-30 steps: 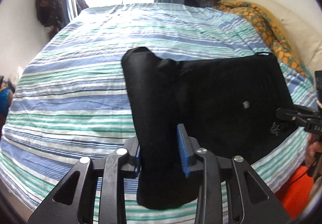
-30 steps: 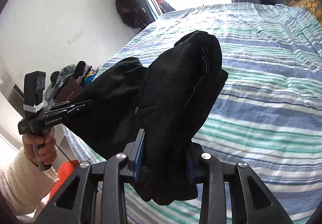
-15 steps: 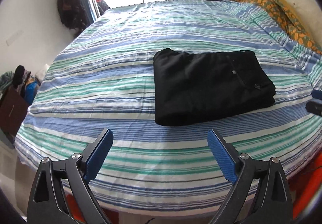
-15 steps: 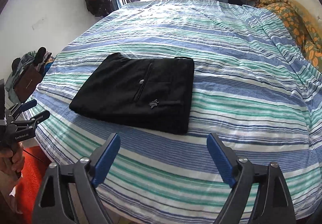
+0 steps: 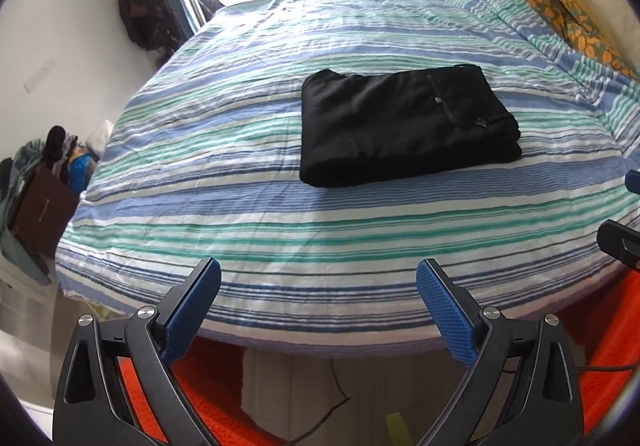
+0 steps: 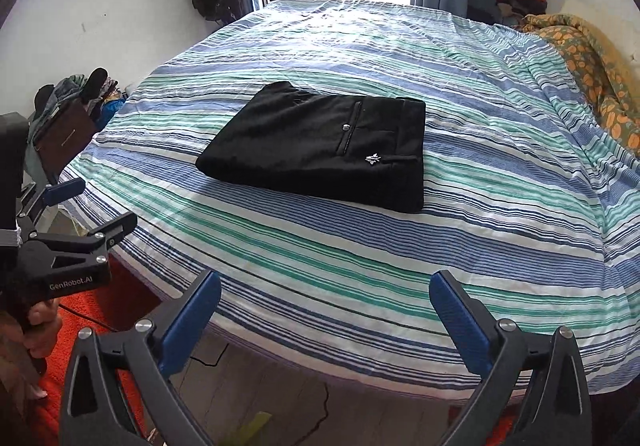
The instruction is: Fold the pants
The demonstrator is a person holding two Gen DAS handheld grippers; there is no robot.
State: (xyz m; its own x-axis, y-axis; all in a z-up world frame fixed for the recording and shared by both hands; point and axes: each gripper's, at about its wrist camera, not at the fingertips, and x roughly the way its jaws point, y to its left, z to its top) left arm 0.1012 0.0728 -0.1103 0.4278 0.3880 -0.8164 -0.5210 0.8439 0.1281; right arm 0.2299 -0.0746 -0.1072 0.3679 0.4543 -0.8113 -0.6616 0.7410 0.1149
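Black pants [image 5: 404, 125] lie folded into a flat rectangle on the striped bed [image 5: 280, 230], well apart from both grippers. Only the right wrist view shows the left gripper [image 6: 86, 201] from the side, held in a hand [image 6: 38, 330], with "GenRobot.AI" printed on its body. That view also shows a silver button and a small pale emblem on the pants. Both the left gripper and the right gripper [image 6: 324, 300] stand wide open with ribbed blue pads, holding nothing. A crumpled orange-patterned blanket [image 6: 592, 73] lies at right.
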